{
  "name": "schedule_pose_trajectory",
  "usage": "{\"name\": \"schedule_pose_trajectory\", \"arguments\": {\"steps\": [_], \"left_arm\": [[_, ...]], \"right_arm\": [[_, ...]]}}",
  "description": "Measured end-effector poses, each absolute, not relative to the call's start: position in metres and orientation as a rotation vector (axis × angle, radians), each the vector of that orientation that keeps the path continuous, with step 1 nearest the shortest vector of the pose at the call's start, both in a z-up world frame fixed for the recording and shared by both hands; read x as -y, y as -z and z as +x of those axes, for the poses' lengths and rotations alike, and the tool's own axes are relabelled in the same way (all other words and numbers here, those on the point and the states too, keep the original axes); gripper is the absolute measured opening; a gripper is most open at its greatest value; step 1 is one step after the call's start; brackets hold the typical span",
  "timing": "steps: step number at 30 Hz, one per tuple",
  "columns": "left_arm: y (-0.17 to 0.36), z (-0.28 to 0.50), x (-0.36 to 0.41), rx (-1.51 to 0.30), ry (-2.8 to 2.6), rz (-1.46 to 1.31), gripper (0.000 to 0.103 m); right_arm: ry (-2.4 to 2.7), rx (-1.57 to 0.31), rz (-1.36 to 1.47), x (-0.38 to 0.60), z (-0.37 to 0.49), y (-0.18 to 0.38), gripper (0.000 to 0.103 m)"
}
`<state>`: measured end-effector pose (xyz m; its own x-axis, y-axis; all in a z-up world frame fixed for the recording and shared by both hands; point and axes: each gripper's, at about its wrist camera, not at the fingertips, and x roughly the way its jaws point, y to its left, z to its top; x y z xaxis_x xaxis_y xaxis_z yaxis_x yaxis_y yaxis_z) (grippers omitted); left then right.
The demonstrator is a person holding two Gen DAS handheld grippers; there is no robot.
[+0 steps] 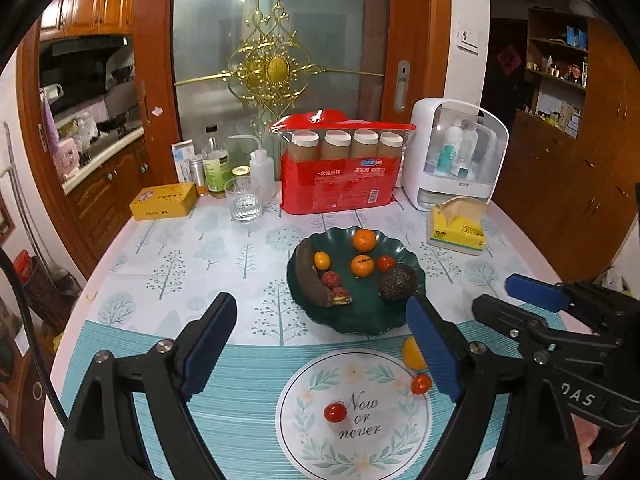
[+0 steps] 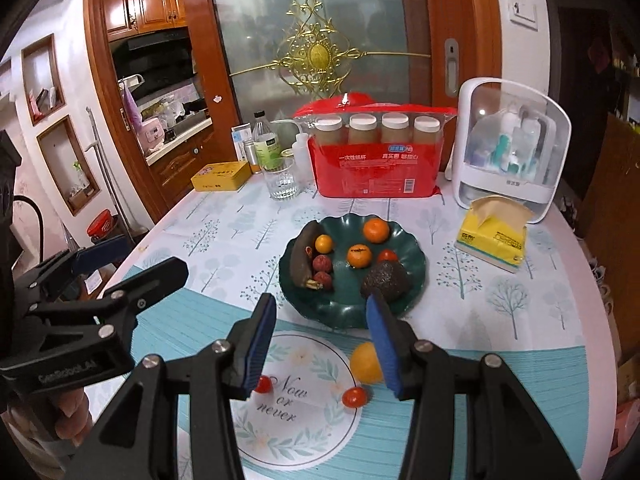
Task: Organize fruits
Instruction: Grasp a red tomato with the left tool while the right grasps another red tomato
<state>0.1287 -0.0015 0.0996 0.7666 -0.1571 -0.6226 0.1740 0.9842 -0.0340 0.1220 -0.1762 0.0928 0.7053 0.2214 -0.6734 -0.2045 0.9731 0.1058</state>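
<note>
Most fruit sits gathered in the green plate; three pieces lie loose on the tablecloth.

We hold left gripper and right gripper wide, empty, above yellow fruit and two cherry tomatoes, ready to collect.

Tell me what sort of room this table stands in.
Most likely a home dining area beside a kitchen. A round table with a printed cloth holds a green fruit plate; wooden kitchen cabinets and a range hood show through the doorway on the left.
</note>
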Motion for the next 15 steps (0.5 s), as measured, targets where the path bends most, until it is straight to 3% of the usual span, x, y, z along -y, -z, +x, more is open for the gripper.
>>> {"name": "schedule_pose_trajectory", "arguments": {"steps": [6,15], "left_arm": [[-0.065,0.112,0.01,-0.661,0.168,0.067,0.086],[0.015,0.126,0.02,-0.793,0.185,0.08,0.086]], "right_arm": [[-0.189,-0.725,0.015,0.185,0.099,-0.065,0.048],[-0.111,-0.811,0.042,0.207,0.106,0.011,0.048]]}}
